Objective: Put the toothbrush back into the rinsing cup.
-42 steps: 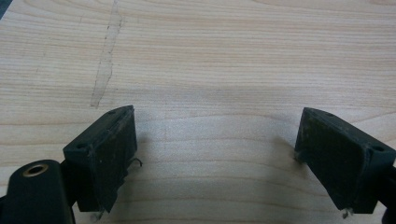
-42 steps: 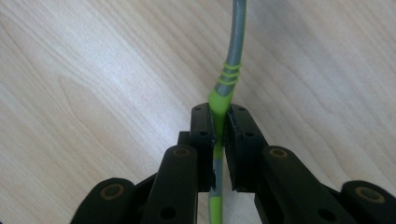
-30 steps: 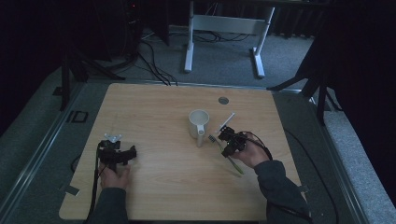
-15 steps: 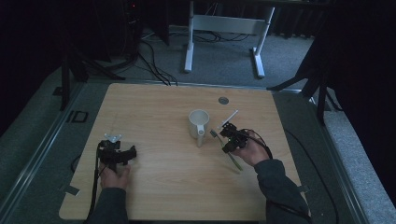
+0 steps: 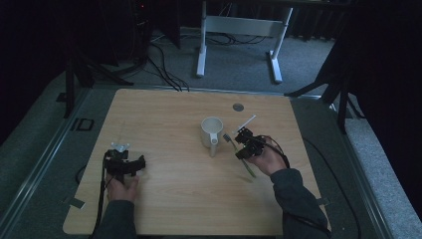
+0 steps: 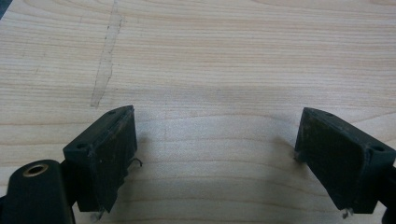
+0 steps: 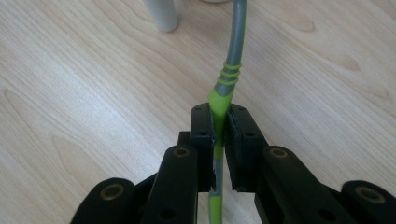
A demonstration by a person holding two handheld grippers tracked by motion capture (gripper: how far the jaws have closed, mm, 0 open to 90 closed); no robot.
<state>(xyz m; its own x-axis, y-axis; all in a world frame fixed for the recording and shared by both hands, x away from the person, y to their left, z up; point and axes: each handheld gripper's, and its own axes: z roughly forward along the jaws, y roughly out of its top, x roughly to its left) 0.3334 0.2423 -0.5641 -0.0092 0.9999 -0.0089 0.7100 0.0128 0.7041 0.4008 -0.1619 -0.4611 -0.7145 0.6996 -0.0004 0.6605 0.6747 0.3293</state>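
Right gripper (image 5: pixel 239 145) nearer the mug (image 5: pixel 211 132), toothbrush (image 7: pixel 223 88) pinched (left gripper (image 6: pixel 217 158) spread wide).

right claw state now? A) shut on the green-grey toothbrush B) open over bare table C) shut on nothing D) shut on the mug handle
A: in the right gripper view the right claw has both jaws pressed against the green-grey toothbrush, whose handle runs on toward the white mug.
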